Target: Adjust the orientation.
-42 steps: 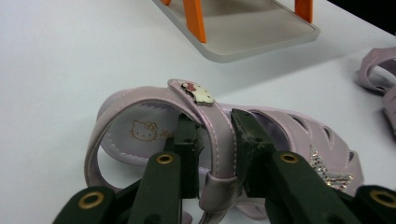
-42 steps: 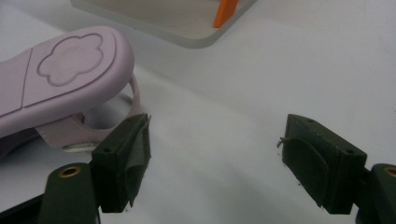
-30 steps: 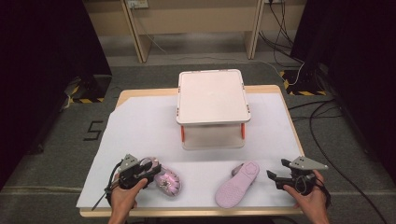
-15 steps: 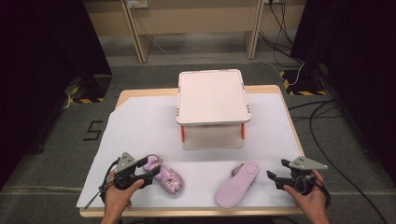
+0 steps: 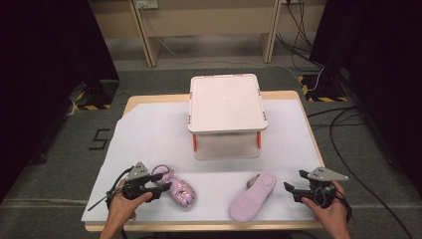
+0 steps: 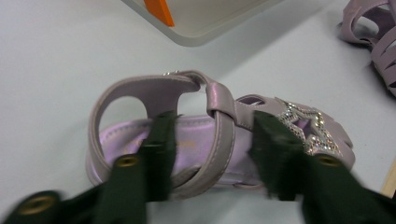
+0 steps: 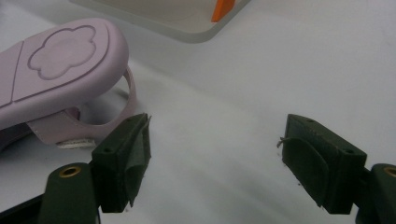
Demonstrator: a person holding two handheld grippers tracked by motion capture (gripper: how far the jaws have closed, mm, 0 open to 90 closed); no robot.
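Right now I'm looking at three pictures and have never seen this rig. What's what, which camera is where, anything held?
No robot arm here: a person holds a two-jaw tool in each hand. The high view looks down on a table covered with white paper. Each gripper view comes from a camera riding on that tool, looking along its black jaws.

On the paper stand a lidded white storage box with orange latches and two pink children's sandals. The left gripper has just been closing its jaws around the upright sandal, one jaw at the heel opening, one by the glitter star; its grip looks made. The right gripper stands open on bare paper, beside the overturned sandal, sole up, untouched.
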